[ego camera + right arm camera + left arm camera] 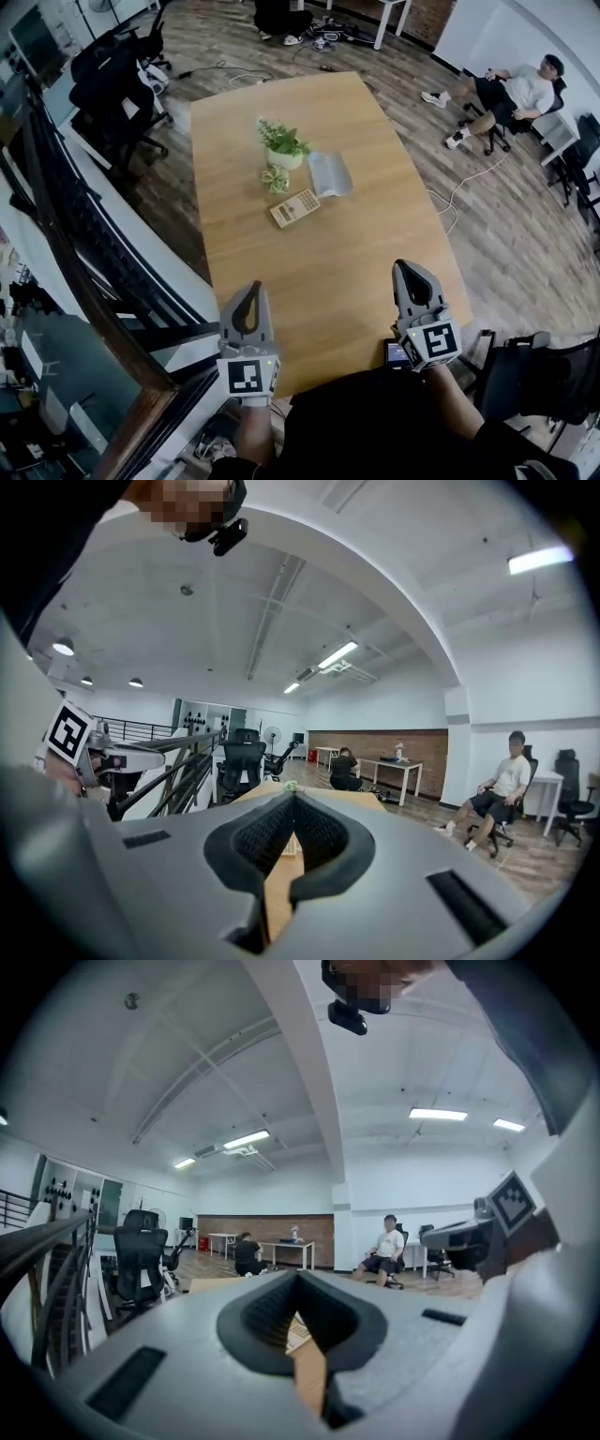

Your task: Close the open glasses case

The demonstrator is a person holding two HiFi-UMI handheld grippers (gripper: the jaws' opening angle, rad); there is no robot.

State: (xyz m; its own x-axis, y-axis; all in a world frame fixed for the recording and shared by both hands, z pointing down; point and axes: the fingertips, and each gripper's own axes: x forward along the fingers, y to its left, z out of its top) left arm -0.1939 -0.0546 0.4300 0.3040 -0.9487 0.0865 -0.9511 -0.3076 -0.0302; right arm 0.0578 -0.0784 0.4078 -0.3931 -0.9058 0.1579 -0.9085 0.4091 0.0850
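The open glasses case (330,174), pale grey-blue with its lid raised, lies near the middle of the wooden table (356,272), just right of a small potted plant (284,145). My left gripper (253,284) hovers over the table's near left edge, jaws together, holding nothing. My right gripper (410,265) is over the near right part of the table, also shut and empty. Both point toward the case and stay well short of it. In the left gripper view the left gripper (298,1274) shows closed jaws, as does the right gripper (293,794) in the right gripper view.
A calculator (294,207) and a small green item (275,178) lie in front of the plant. A dark phone (396,352) sits at the near table edge. Office chairs (117,84) and a railing stand left; a person (511,94) sits far right.
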